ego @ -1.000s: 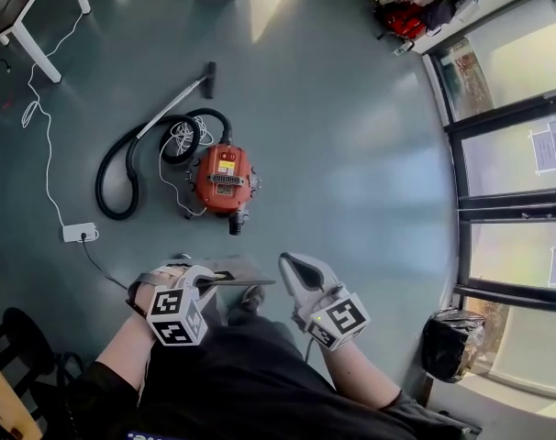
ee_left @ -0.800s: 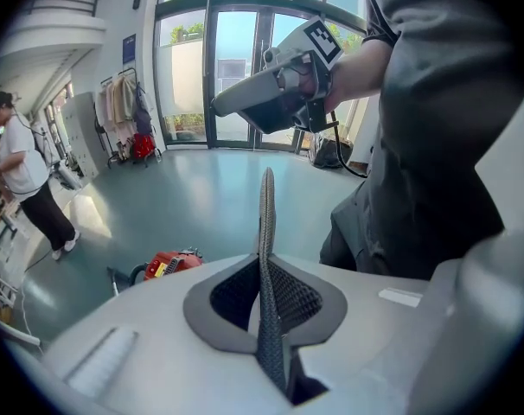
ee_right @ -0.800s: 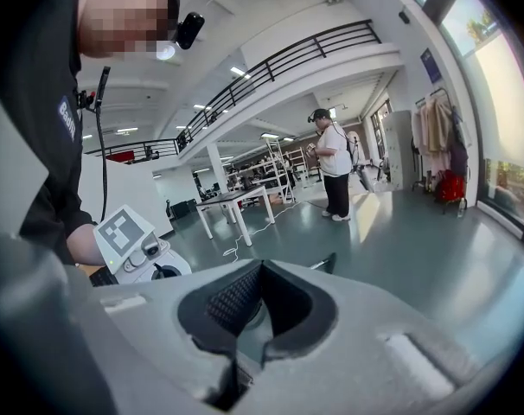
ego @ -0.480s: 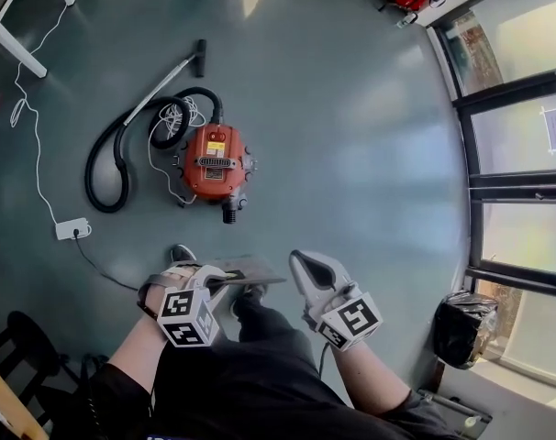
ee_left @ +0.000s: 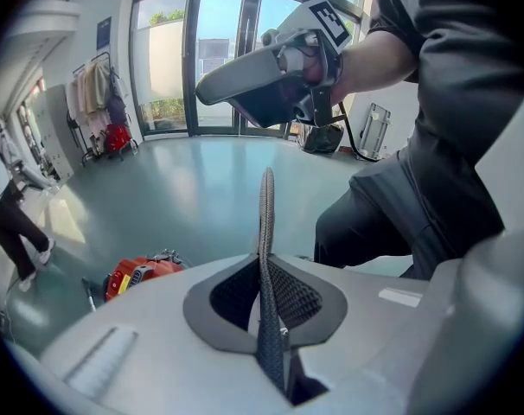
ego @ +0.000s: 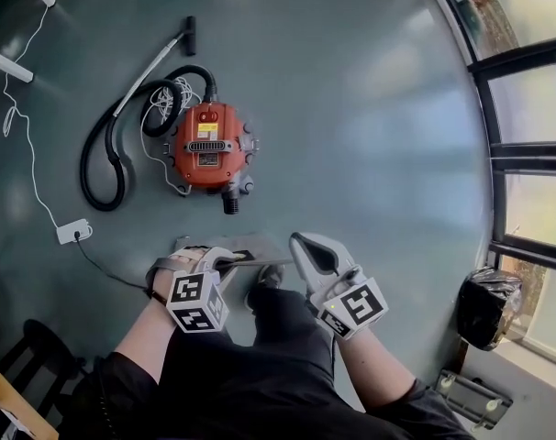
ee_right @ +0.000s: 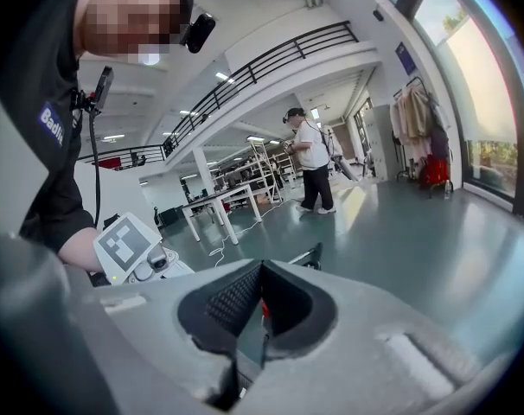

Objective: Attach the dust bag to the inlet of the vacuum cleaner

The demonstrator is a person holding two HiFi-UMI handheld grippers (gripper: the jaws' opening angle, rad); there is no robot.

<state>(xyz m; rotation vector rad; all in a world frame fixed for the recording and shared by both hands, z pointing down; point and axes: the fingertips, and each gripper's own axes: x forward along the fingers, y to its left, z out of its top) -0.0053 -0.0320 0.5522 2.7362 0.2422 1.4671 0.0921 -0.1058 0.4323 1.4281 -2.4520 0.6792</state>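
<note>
Grey floor [ego: 370, 154] with vacuum [ego: 207, 145] lying ahead of both grippers, well apart from them. Left gripper [ego: 225, 260] is clamped on the flat dust bag [ee_left: 265, 223], which extends toward the right gripper [ego: 301, 243]; its jaws are closed and empty.

The dust bag [ego: 264, 263] is a thin, flat grey piece, held roughly level above the floor [ego: 370, 154] with one edge pinched in the left gripper [ego: 227, 261]. The vacuum cleaner [ego: 209, 145], a round red-orange canister, stands on the floor apart from the bag. Its black hose [ego: 104, 163] lies looped beside it, and a short black port [ego: 230, 204] points toward the bag.
</note>
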